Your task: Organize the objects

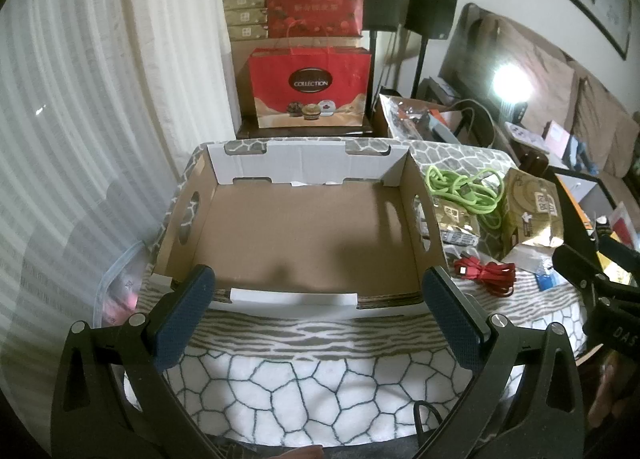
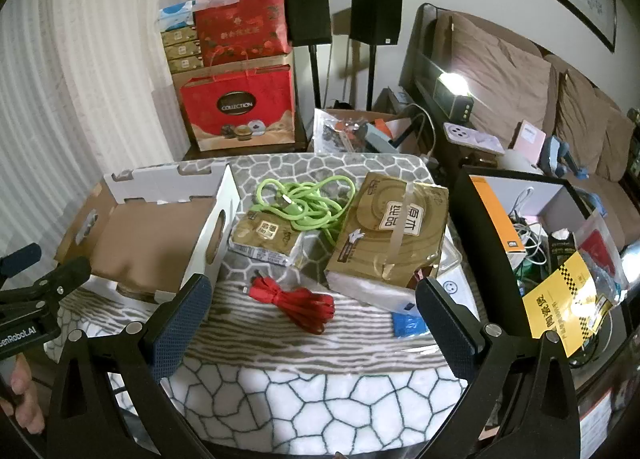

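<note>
Box [image 1: 304, 227] bare inside, rim near left claw [image 1: 316, 299]; both claws released, right claw [image 2: 312, 307] above red cable [image 2: 296, 299].

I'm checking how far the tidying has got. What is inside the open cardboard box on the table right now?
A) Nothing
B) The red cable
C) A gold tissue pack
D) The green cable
A: the cardboard box shows only its bare brown floor, while the red cable, the green cable and the gold tissue packs all lie on the blanket beside it.
</note>
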The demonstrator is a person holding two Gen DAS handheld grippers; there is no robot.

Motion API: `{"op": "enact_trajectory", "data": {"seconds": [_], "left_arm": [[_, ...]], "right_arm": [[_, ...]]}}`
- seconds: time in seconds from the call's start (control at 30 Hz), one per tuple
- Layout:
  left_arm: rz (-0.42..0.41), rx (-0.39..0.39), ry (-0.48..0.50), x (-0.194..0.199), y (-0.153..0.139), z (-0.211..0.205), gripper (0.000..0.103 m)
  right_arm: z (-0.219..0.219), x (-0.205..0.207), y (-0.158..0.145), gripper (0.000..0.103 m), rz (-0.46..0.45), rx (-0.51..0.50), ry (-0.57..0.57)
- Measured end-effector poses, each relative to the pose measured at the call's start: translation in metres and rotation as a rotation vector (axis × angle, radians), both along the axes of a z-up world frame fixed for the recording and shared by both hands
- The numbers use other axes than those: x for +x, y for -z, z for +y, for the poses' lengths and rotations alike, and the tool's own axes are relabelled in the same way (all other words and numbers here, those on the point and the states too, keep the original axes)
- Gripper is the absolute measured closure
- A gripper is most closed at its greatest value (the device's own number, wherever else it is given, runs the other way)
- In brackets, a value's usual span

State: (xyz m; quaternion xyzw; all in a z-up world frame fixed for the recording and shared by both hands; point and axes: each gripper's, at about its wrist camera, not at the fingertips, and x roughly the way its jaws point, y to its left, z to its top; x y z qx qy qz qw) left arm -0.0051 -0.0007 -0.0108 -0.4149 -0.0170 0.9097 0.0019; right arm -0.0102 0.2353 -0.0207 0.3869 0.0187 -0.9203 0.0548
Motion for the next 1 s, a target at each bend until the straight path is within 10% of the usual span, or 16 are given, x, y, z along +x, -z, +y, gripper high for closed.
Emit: {"op": "enact_trajectory", "data": {"seconds": [1.0], "left_arm": [[-0.041,0.013,-0.002,-0.016,0.011,-0.013,0.000]], "right_arm": [[0.002,-0.006,-0.002,0.000,-0.004,0.000,-0.001]]}}
